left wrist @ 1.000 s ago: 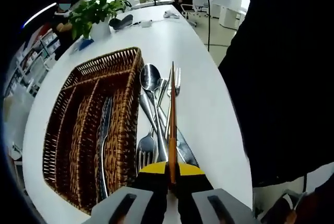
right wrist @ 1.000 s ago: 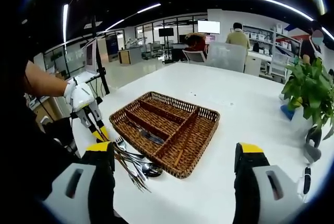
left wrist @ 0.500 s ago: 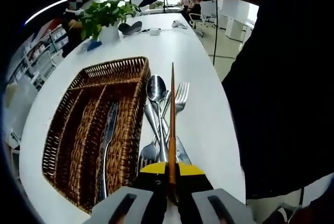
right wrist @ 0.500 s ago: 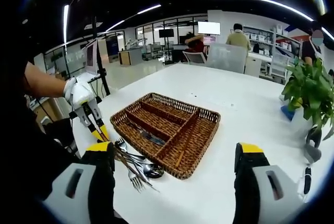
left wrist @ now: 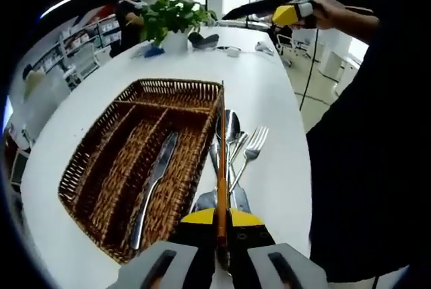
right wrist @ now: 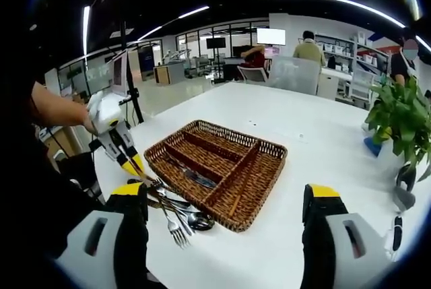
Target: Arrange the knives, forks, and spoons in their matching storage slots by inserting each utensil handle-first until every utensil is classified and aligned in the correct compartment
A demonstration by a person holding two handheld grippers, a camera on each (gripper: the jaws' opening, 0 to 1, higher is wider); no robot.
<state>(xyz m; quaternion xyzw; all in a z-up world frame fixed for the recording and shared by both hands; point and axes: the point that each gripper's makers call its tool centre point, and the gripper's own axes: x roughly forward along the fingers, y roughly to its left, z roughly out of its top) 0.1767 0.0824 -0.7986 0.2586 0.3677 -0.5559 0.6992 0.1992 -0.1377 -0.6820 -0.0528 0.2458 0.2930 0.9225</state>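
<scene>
The left tongs (left wrist: pixel 222 230) pinch a thin brown stick (left wrist: pixel 221 147); it could snag the brown wicker tray (left wrist: pixel 101 168). The right tongs (right wrist: pixel 225 218) hang open

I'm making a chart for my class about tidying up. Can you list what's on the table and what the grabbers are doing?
Table: white table
Basket: brown wicker tray with long compartments
Inside basket: one knife lying in a compartment
Beside basket: pile of forks and spoons on the table
Left gripper: shut on a thin brown stick, chopstick-like
Right gripper: open, holding nothing, pointing at the basket
Also there: potted plant
</scene>
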